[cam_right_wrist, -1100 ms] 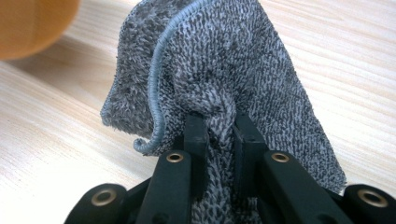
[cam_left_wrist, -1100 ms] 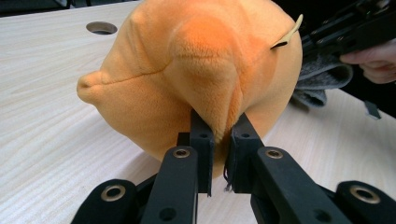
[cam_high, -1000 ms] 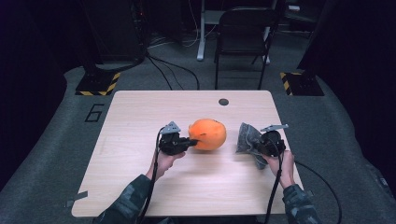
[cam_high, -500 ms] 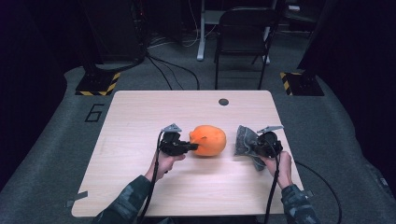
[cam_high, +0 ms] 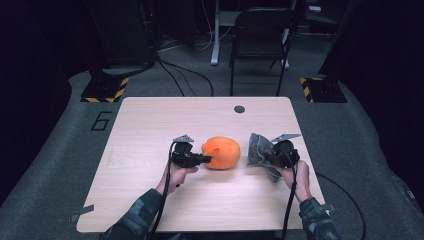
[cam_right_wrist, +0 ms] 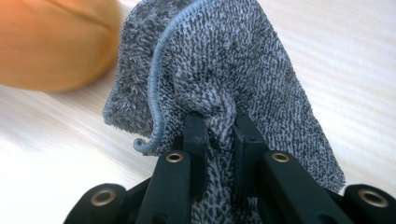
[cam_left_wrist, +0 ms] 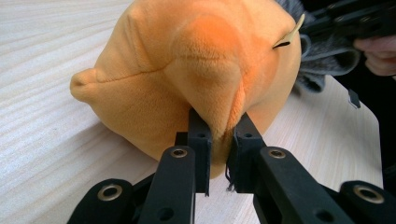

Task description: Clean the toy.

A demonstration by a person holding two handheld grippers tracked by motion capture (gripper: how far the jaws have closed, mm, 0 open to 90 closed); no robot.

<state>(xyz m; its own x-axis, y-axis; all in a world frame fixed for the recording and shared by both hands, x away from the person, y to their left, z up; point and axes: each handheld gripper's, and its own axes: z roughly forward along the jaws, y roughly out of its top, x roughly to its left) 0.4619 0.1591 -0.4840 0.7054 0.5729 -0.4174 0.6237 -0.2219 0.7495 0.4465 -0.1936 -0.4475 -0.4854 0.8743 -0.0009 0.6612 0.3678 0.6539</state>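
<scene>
one orange plush toy (cam_high: 222, 152), one grey cloth (cam_high: 258, 149), two grippers

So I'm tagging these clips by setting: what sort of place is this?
Probably a lab or studio recording space: a lone wooden table on grey carpet, hazard-striped stand bases, loose floor cables and a folding chair.

High view: table (cam_high: 150, 125) evenly lit from above, wood pale and matte, no glare; surrounding room falls off to near black. Soft, short shadows under the orange plush (cam_high: 222, 152) and grey cloth (cam_high: 257, 149). Frame slightly soft overall.

Left gripper view: plush sharp, far table edge dim.

Right gripper view: cloth weave crisp; plush at far left blurred; tabletop bright, almost washed out.
</scene>
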